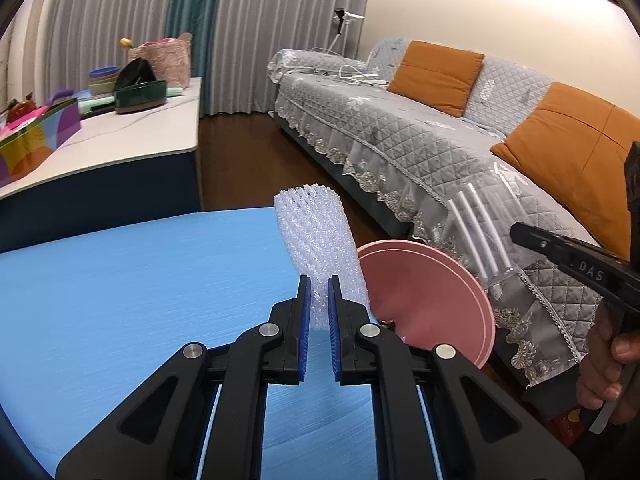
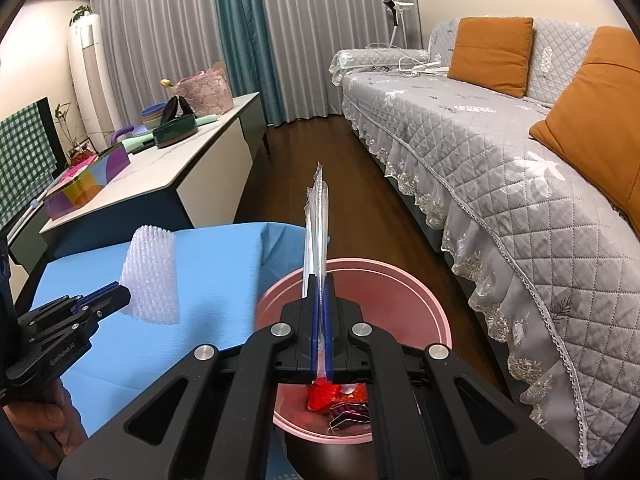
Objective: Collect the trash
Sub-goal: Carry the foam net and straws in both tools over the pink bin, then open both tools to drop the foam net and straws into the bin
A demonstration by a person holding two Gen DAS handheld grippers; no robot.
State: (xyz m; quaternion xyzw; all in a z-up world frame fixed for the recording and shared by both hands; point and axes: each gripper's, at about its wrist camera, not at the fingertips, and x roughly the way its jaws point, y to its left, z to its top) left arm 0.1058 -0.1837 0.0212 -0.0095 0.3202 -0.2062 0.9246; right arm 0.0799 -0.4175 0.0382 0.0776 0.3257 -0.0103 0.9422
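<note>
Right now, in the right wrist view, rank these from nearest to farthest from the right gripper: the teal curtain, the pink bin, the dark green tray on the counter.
Measured from the right gripper:
1. Pink bin, directly beneath it.
2. Dark green tray, on the counter to the left.
3. Teal curtain, by the back wall.

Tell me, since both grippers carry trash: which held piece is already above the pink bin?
The clear plastic straw wrapper in the right gripper; it sticks up over the pink round bin. The bubble wrap roll in the left gripper is over the blue cloth.
</note>
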